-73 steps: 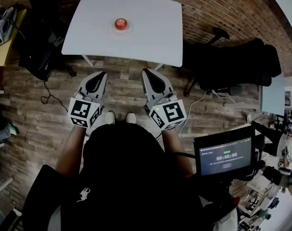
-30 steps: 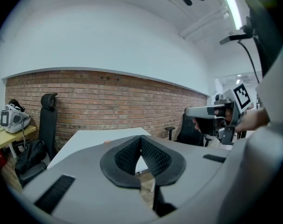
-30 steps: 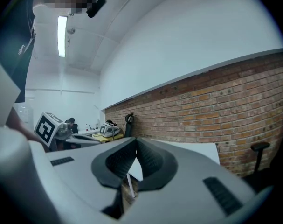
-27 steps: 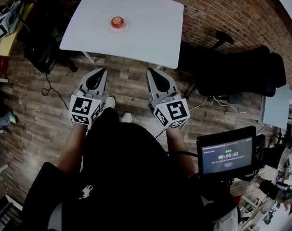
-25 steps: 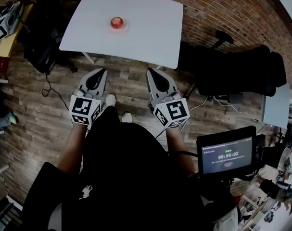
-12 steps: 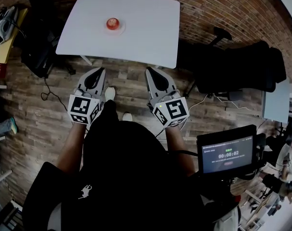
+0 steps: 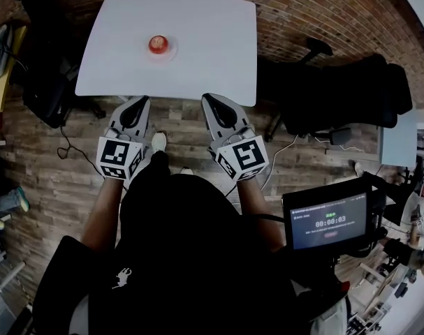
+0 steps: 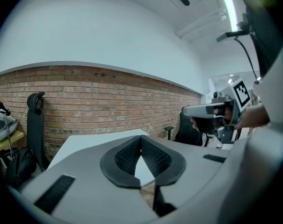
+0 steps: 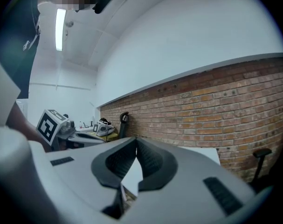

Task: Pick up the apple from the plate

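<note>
Picking anything yet?
— No. The apple [image 7: 158,44] sits on its plate [image 7: 172,51], on the table [image 7: 212,40], well apart from you. Your left gripper [image 7: 140,99] and right gripper [image 7: 206,96] are both closed tight and empty. The whole pickup is still to do.

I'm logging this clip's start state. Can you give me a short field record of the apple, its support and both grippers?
target: round red apple, untouched
support: small white plate on a white square table
left gripper: jaws together, empty, near the table's front edge
right gripper: jaws together, empty, near the table's front edge
beside table: black office chair, on the right in the head view
task state: apple not yet picked up
</note>
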The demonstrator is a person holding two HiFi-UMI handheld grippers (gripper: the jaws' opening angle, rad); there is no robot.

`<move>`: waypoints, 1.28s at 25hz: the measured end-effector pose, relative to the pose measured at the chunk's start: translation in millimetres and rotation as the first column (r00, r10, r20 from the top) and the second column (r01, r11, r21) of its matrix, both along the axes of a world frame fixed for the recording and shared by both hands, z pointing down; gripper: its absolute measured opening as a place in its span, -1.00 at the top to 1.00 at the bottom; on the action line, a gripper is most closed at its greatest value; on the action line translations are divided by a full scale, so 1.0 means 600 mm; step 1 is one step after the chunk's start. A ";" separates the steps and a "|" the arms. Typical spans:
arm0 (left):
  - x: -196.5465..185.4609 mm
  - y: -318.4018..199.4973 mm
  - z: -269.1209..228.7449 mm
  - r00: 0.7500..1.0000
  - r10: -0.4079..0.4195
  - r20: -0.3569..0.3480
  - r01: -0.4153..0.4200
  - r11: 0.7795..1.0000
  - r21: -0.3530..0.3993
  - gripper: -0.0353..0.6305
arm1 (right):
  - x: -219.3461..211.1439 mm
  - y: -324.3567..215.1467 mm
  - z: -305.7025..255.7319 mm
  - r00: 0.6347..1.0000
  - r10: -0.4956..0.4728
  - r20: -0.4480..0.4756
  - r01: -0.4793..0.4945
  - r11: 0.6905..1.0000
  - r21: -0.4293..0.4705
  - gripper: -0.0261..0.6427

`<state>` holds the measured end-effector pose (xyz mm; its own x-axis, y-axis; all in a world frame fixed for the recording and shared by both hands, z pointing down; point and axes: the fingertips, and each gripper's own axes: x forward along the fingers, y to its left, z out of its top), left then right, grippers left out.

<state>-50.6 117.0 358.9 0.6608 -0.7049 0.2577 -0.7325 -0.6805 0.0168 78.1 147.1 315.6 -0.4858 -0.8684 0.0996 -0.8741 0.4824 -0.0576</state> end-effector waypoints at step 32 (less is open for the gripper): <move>-0.112 -0.300 0.041 0.988 0.145 -0.044 -0.148 0.986 -0.076 0.88 | -0.112 -0.284 0.023 0.991 0.132 -0.026 -0.133 0.988 -0.083 0.91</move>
<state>-117.9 -63.2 383.2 0.7658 -0.5783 0.2812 -0.6228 -0.7759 0.1002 10.8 -23.3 329.1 -0.3641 -0.9129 0.1844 -0.9314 0.3564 -0.0744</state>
